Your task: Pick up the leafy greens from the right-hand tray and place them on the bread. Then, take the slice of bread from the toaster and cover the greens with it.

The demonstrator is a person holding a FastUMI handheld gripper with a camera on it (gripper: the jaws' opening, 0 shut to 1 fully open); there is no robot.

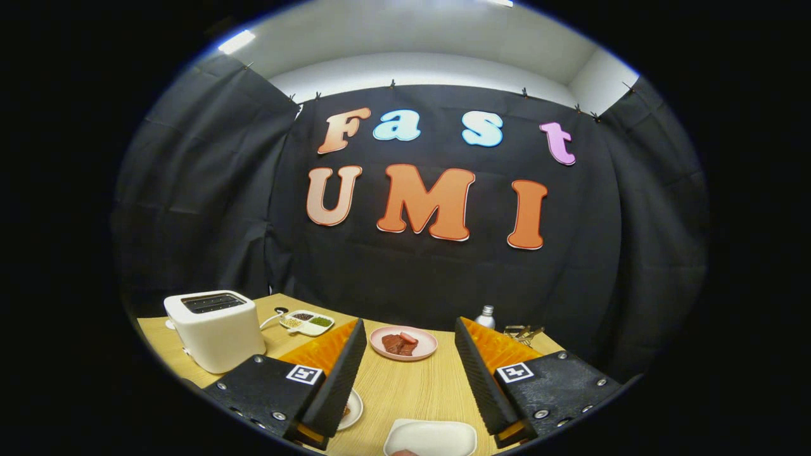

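A hand-held gripper [408, 373] hangs above a wooden table [405, 386] with its two black fingers spread wide and nothing between them, a stance that suits the start of a reach, not a carry. The wide gap leaves room, by this reading, to come down around soft leaves without crushing them.

Just below and between the fingertips lies a white tray [431, 437], nearest to the camera, with a small reddish bit at its near rim; whether the leafy greens sit there cannot be told, since most of it is cut off. No greens are plainly visible on it.

Beyond the fingers, at mid-table, a pink plate [421, 350] carries dark reddish-brown pieces, possibly the bread or a filling; the picture is too small to settle which. Beside the left finger a small white dish [353, 408] peeks out, partly hidden.

The white toaster [215, 329] stands far left, its slots facing up so a slice could be lifted straight out; no slice can be made out in them. Behind it sits a divided dish [308, 323] of seeds and something green. A small silver bottle [486, 316] and a folded metal item stand far right.

The task appears to be at its opening.
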